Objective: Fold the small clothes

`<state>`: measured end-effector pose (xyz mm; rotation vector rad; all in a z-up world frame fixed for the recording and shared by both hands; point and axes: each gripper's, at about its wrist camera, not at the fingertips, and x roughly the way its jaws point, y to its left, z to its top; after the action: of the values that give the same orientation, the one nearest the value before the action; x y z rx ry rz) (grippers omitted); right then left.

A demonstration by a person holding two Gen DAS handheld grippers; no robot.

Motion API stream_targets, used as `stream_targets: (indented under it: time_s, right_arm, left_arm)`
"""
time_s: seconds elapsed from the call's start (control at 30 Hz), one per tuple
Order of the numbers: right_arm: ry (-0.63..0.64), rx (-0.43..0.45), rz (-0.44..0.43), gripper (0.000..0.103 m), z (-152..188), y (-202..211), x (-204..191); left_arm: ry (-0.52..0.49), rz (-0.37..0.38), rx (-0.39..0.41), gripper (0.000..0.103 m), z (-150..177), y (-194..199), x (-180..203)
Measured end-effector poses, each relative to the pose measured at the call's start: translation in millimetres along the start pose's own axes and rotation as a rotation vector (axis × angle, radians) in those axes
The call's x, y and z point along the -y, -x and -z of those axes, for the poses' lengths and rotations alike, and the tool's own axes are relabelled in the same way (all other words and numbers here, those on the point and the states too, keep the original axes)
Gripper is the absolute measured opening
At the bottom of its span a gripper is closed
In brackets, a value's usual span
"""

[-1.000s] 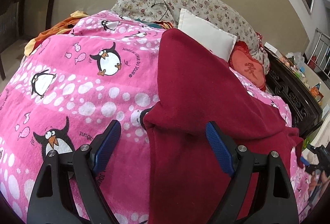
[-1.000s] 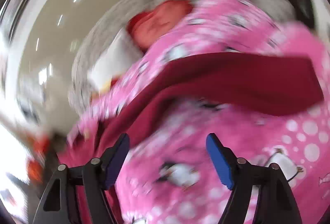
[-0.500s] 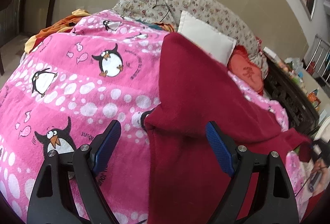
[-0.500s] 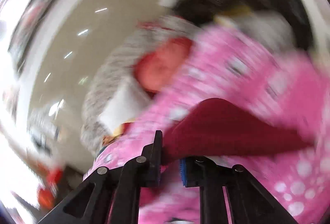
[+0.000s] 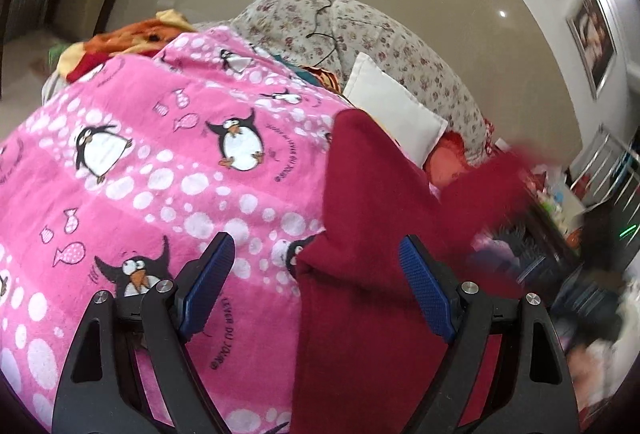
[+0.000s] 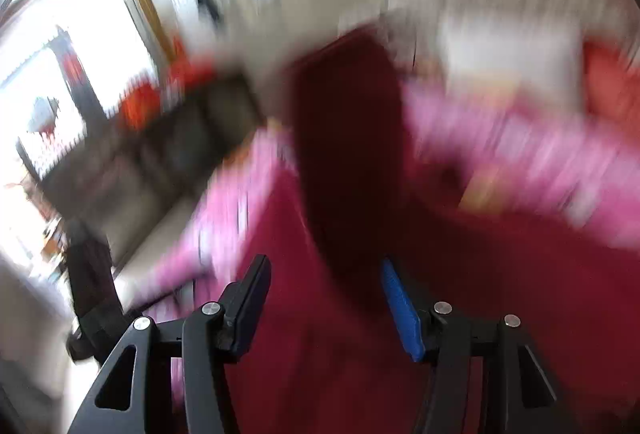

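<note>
Left tool (image 5: 312, 266): jaws wide apart, nothing between them; the near edge of the dark red fleece garment (image 5: 372, 234) lies ahead, its left corner roughly midway between the pads, on the pink penguin-print blanket (image 5: 160, 170) that covers the bed. Right tool (image 6: 324, 298): jaws parted at a moderate gap; a darker raised fold of the same red cloth rises just ahead between them, but the view is badly smeared, so I cannot tell whether either pad touches it. I judge it is holding nothing firmly. In the left view a blurred red flap is lifted off to the right of the tool, beyond the flat part of the garment. Risks, as I judge them: (1) if the lifted flap is not gripped it will drop unevenly and leave a skewed fold; (2) the right view is too blurred to aim, so closing now could catch blanket along with fleece and drag the pink cover; (3) fleece on fleecy blanket looks clingy, so pulling one side may shift the whole garment, as the left tool pins nothing; (4) the far end of the garment lies close to the white square cushion (image 5: 394, 114), and a fold thrown forward could land on it. Count: red garment 1; pink blanket 1; white cushion 1; floral grey pillows (image 5: 360, 30) 2, beyond the cushion; tools 2.
</note>
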<state>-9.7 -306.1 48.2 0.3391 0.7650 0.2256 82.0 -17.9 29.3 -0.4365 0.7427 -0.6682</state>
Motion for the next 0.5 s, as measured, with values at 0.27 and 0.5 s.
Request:
stream_targets:
  time_s: [0.27, 0.5]
  right_arm:
    - [0.005, 0.15, 0.076, 0.057, 36, 71, 40]
    - [-0.111, 0.277, 0.301, 0.059, 37, 141, 94]
  left_arm:
    - [-0.065, 0.039, 0.012, 0.085, 2, 2, 23]
    - [-0.092, -0.013, -0.002, 0.085, -11, -24, 49]
